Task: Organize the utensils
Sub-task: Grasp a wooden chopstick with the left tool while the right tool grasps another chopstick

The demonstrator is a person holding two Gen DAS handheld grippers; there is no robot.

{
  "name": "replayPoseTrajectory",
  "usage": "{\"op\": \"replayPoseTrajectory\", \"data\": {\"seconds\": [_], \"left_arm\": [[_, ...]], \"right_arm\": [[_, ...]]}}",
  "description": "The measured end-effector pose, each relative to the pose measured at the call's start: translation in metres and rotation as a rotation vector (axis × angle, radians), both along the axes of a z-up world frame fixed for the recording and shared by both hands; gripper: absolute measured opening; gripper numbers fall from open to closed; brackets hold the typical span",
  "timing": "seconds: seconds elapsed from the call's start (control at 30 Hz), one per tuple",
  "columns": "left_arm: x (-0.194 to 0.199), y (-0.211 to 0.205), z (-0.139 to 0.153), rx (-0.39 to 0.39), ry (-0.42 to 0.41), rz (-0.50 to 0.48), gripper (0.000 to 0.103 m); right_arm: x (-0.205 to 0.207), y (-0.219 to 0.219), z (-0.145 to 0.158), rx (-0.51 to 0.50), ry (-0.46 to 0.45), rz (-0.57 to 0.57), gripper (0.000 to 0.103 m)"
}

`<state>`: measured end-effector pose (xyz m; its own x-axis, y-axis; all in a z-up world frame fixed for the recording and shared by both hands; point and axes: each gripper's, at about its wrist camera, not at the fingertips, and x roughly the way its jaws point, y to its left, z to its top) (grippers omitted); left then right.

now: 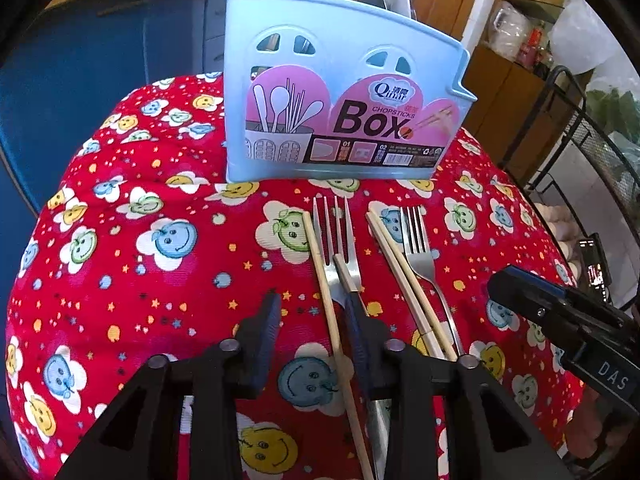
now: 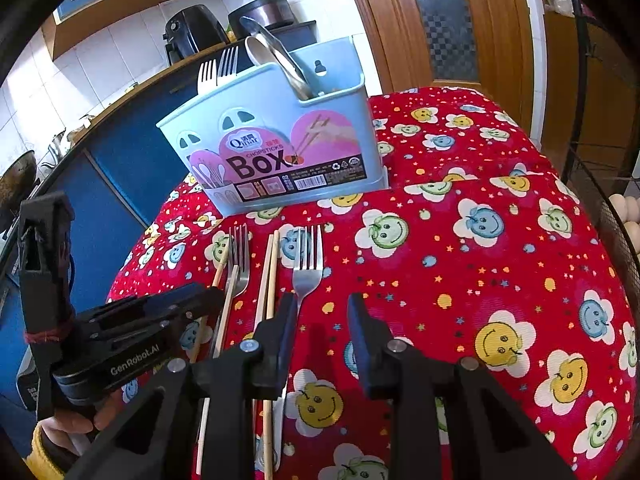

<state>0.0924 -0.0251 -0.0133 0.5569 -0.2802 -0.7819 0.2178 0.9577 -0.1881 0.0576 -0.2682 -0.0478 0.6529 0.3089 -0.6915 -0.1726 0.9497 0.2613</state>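
Observation:
A light blue chopsticks box stands at the far edge of the red smiley tablecloth; in the right wrist view the box holds forks and spoons. In front of it lie two forks and several wooden chopsticks. My left gripper is open and empty, low over the left fork and a single chopstick. My right gripper is open and empty, just right of the right fork and the chopstick pair.
A blue cabinet stands behind and left of the table. A wooden door is at the back right. A black wire rack with eggs stands at the right. Kitchen appliances sit on the far counter.

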Motion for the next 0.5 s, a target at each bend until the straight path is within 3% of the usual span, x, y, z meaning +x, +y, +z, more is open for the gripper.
{"op": "replayPoseTrajectory", "data": {"seconds": [0.17,0.5], "left_arm": [[0.003,0.005,-0.001,-0.031,0.011,-0.01,0.008],[0.003,0.031,0.008,-0.083,-0.034,0.061,0.004]], "right_arm": [[0.005,0.001,-0.002,0.004,0.012,0.005,0.031],[0.029,0.013,-0.012,0.003,0.076,0.075,0.036]]}}
